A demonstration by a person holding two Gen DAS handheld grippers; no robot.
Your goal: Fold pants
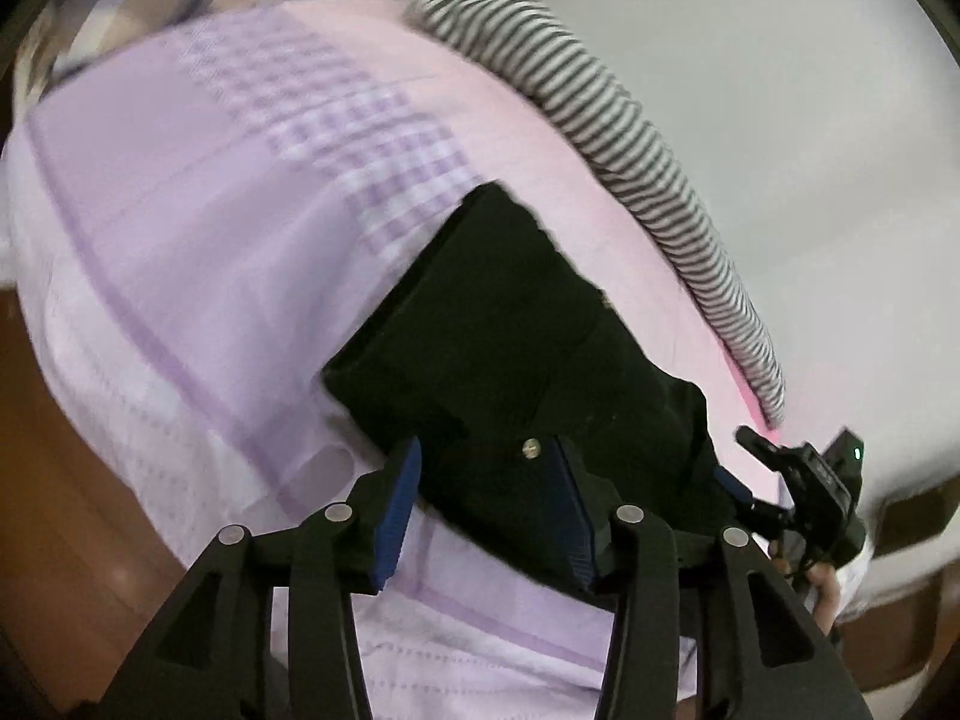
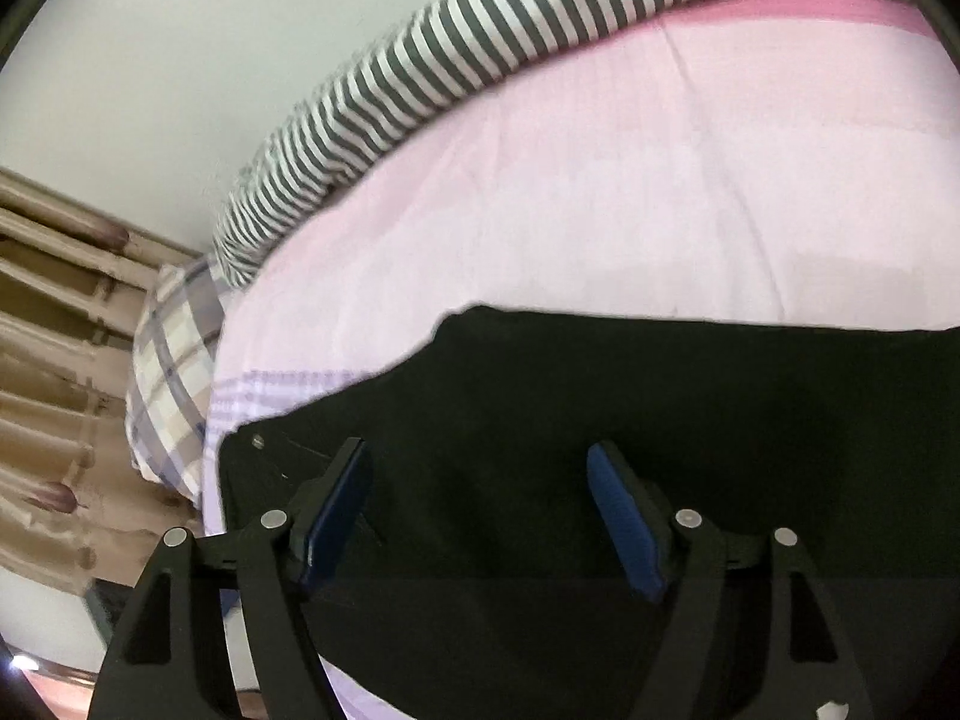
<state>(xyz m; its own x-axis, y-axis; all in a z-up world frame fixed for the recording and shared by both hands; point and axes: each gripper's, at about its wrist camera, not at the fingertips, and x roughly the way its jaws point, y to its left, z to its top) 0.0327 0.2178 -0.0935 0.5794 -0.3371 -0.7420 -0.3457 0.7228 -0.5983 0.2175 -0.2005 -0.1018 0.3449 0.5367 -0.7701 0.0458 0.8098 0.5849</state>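
We find the left gripper (image 1: 486,504) angled down over the near end of the black pants (image 1: 510,324), its 2 blue-padded fingers (image 1: 396,510) standing partly apart; the pads press on nothing, and the cloth beneath them lies flat and unpinched. A small metal button (image 1: 530,449) on the pants shows just ahead of the right-hand pad. In the left wrist view we note the pants as a folded dark strip running away from the fingers across a bedsheet (image 1: 180,228), which is lilac on one side, pink on the other, with a checked purple band between. The right gripper (image 2: 480,516) likewise hangs above the pants (image 2: 660,420), its 2 pads (image 2: 624,516) set wide apart with only loose black fabric below them and no grip taken. In the left wrist view the right gripper (image 1: 762,468) appears at the far edge of the pants, borne by a hand (image 1: 831,591) partly hidden behind the left tool's frame. Beyond the pants, a striped black-and-white cover (image 2: 420,78) lies bunched along the far edge of the bed against a pale wall (image 2: 150,60). A plaid pillow (image 2: 171,372) sits at the bed's corner, next to beige curtains (image 2: 48,360). Both views are blurred.
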